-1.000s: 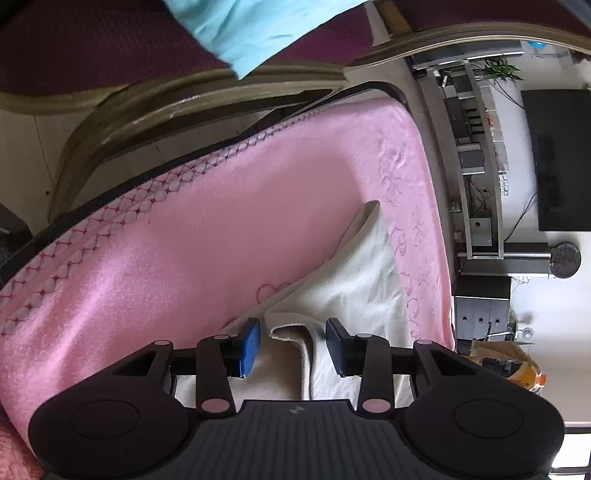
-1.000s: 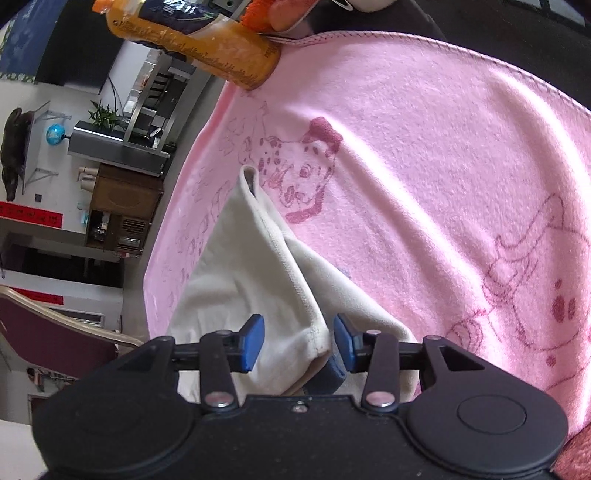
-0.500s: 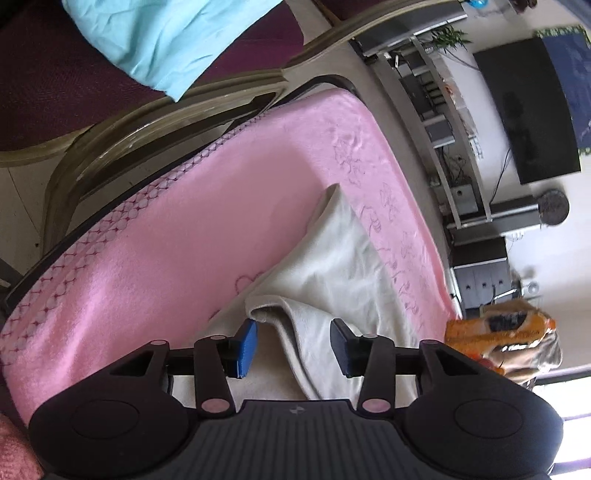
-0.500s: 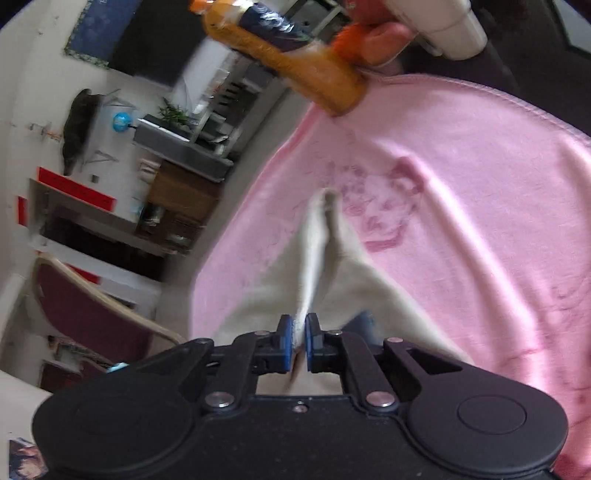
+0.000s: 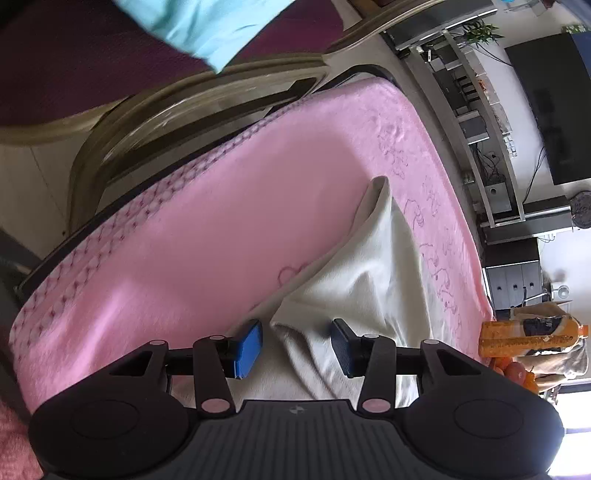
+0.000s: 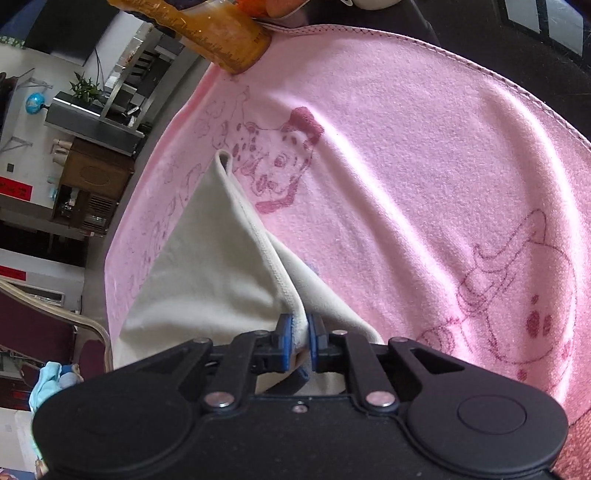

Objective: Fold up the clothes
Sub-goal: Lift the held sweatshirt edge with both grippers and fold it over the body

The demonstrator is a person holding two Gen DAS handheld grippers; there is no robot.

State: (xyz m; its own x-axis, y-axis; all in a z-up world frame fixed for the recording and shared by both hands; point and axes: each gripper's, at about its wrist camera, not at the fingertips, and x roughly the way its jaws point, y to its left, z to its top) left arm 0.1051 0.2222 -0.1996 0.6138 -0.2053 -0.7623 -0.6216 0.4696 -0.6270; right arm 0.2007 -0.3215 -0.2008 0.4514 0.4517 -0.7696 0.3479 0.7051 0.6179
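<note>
You have two grippers: left gripper [image 5: 295, 345], right gripper [image 6: 299, 341]. Each has two blue pads, four in all, e.g. [image 5: 246, 341].

One cream garment [image 5: 373, 266], also at [image 6: 207, 254]. One pink blanket [image 5: 207, 221], also at [image 6: 406, 166]. Two cartoon figures printed on blanket in your right view: spotted dog [image 6: 275, 162], second outline figure [image 6: 517, 295].

One orange bottle [image 5: 532, 338]. One light blue cloth [image 5: 207, 26]. One chair [image 5: 184, 92]. One dark screen [image 5: 554, 107].

Cream garment [image 6: 207, 258], pink blanket [image 6: 424, 166] with maroon cartoon-dog print, orange bottle [image 6: 221, 40]
</note>
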